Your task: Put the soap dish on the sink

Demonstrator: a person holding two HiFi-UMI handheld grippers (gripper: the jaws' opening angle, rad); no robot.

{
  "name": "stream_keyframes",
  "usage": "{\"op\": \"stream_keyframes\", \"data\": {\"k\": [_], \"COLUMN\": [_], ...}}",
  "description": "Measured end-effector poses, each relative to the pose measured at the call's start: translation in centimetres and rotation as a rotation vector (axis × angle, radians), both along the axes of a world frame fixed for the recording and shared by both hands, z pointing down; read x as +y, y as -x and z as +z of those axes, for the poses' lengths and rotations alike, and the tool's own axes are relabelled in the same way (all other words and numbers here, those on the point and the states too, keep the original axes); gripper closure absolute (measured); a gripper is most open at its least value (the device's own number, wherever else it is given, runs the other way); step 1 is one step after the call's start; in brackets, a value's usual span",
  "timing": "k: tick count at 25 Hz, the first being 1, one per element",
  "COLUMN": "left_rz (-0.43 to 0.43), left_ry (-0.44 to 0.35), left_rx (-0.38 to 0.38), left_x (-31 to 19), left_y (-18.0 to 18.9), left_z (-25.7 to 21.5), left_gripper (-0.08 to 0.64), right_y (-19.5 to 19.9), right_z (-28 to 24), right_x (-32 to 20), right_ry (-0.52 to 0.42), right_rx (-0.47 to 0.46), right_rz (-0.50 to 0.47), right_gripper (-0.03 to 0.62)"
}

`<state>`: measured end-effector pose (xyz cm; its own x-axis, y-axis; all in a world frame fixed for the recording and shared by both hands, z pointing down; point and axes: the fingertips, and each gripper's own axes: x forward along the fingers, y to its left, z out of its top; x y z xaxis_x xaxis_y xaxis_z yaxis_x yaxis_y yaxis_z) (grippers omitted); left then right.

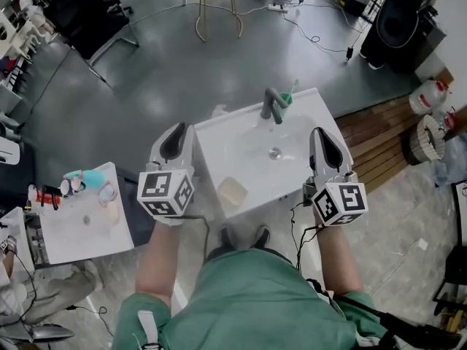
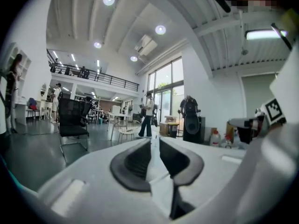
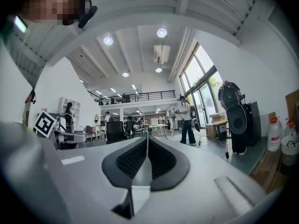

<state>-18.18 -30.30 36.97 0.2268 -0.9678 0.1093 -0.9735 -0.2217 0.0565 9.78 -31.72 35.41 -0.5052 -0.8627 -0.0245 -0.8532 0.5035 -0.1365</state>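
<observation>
The cream soap dish (image 1: 233, 192) lies on the front left corner of the white sink (image 1: 317, 119), clear of both grippers. My left gripper (image 1: 175, 141) is held up level over the sink's left edge; in the left gripper view (image 2: 154, 141) its pads stand a narrow gap apart with nothing between them. My right gripper (image 1: 326, 148) hangs over the sink's right edge, and in the right gripper view (image 3: 147, 139) its pads meet, empty. Both gripper views look out across the hall, so neither shows the sink or the dish.
A grey faucet (image 1: 272, 106) stands at the sink's back with a green item (image 1: 289, 97) behind it. A white side table (image 1: 80, 232) at the left carries a teal object (image 1: 87, 177) and a red bottle (image 1: 44, 195). Wooden decking (image 1: 379, 144) and water jugs (image 1: 430, 97) lie to the right.
</observation>
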Motion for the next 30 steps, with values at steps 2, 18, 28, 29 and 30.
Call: {"op": "stream_keyframes", "data": {"k": [2, 18, 28, 29, 30], "left_rz": [-0.005, -0.043, -0.042, -0.041, -0.040], "left_ry": [-0.069, -0.322, -0.303, -0.298, -0.295], "left_rx": [-0.002, -0.008, 0.016, 0.018, 0.019], "left_x": [0.4, 4.4, 3.4, 3.3, 3.2], "left_y": [-0.1, -0.3, -0.7, -0.8, -0.8], "left_z": [-2.9, -12.1, -11.2, -11.1, -10.9], "left_gripper": [0.508, 0.525, 0.528, 0.529, 0.528], "right_y": [0.5, 2.5, 2.3, 2.3, 2.3], "right_z": [-1.6, -9.1, -8.7, -8.5, -8.4], "right_x": [-0.1, 2.4, 1.5, 1.5, 1.4], "right_ry": [-0.038, -0.249, -0.254, -0.251, -0.248], "right_rx": [0.012, 0.072, 0.072, 0.073, 0.074], "right_rz": [-0.006, -0.036, -0.041, -0.040, -0.040], "right_gripper": [0.581, 0.581, 0.581, 0.581, 0.583]}}
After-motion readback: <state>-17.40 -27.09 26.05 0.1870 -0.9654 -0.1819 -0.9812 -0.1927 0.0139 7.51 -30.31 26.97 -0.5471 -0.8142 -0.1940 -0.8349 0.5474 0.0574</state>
